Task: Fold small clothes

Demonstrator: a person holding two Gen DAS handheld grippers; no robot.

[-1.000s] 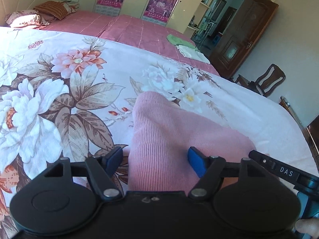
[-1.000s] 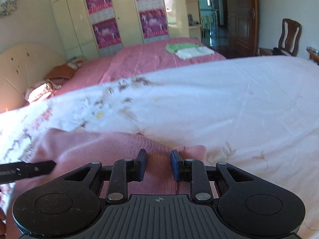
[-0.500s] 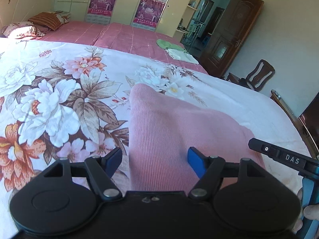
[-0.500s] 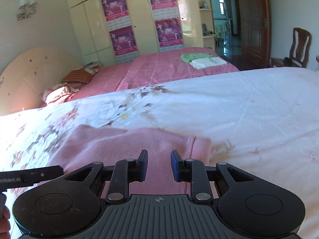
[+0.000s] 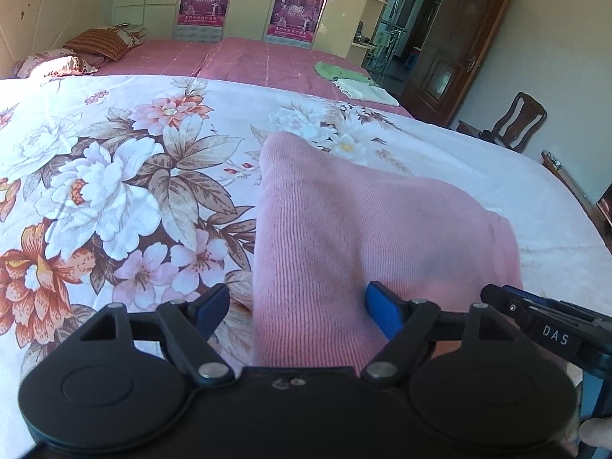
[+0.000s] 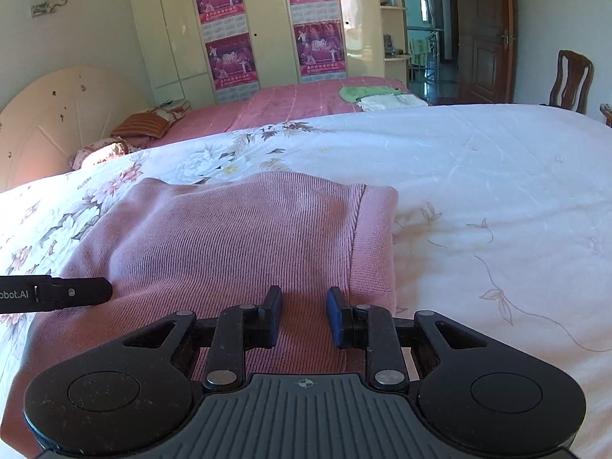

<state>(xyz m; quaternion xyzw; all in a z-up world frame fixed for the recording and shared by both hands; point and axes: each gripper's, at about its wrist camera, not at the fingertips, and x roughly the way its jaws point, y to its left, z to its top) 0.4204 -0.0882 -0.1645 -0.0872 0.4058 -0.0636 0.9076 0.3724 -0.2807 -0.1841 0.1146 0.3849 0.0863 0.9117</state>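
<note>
Floral quilt (image 5: 114,176), pink knit garment (image 5: 344,229), green cloth (image 5: 336,70), wooden chair (image 6: 572,80)

- I see one task garment: a pink ribbed knit piece (image 5: 344,237), lying on the floral bedspread (image 5: 114,191).
- Fabric: fine vertical ribbing, dusty pink, soft, slightly puffed rather than pressed flat.
- From the left wrist view, its left edge runs straight away from me, ending in a rounded far corner over the flower print.
- From the right wrist view, the pink knit (image 6: 229,244) shows a stitched band along its right side, with a seam line parallel to that edge.
- Right edge sits on the plain white part of the spread; the near portion is hidden from me.
</note>
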